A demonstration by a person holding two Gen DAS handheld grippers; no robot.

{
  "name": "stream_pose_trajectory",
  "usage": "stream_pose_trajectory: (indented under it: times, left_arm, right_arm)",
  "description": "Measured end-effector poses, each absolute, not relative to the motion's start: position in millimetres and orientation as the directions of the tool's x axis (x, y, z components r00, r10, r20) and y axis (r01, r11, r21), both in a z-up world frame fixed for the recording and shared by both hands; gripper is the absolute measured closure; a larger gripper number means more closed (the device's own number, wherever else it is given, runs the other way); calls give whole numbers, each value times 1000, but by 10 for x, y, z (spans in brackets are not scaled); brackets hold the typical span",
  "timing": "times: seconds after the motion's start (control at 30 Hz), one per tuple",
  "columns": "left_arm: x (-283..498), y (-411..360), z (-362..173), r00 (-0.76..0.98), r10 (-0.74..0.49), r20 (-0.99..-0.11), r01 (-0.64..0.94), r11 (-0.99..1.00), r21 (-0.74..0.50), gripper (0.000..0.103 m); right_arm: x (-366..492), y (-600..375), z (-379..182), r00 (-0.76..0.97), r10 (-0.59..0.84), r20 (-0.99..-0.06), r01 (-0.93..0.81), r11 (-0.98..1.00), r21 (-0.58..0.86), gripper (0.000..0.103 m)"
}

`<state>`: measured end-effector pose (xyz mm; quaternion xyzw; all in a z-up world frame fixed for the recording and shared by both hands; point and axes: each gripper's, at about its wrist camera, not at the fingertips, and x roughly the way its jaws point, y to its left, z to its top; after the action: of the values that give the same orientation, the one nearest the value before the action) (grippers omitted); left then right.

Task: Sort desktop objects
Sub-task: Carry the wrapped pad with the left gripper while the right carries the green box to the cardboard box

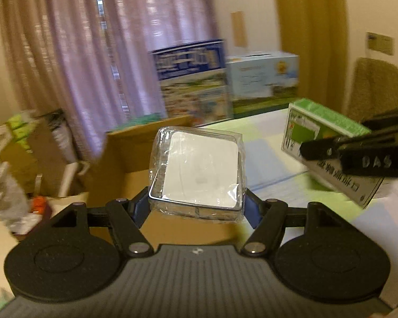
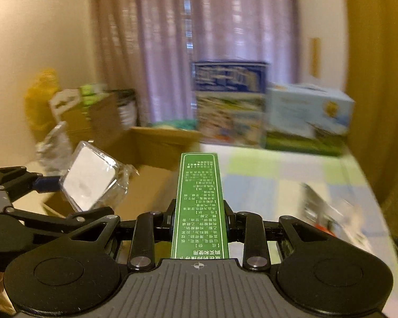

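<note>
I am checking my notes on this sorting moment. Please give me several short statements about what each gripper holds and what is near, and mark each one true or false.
1. The left gripper holds a clear plastic-wrapped white square item. True.
2. The right gripper is open and holds nothing. False: it is shut on a green box with white printed text.
3. An open brown cardboard box lies below and behind the wrapped item. True.
4. The green box lies flat on the table. False: it is held in the air, over the checked tablecloth.
5. Two printed cartons stand at the far end of the table, before the curtain. True.
</note>
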<state>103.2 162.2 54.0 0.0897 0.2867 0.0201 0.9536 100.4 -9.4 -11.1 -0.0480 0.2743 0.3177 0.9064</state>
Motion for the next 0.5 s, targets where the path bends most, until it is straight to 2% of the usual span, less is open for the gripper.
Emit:
stream_pose_trajectory:
  times: [0.23, 0.5]
  left_arm:
    - [1179, 2375, 466, 803, 161, -574, -66, 981, 183, 37]
    - [1371, 2688, 233, 780, 126, -612, -63, 990, 124, 37]
  right_arm:
    - [1305, 848, -195, 568, 591, -573, -669, 737, 97, 75]
    - [1528, 1352, -549, 517, 555, -652, -676, 731, 87, 75]
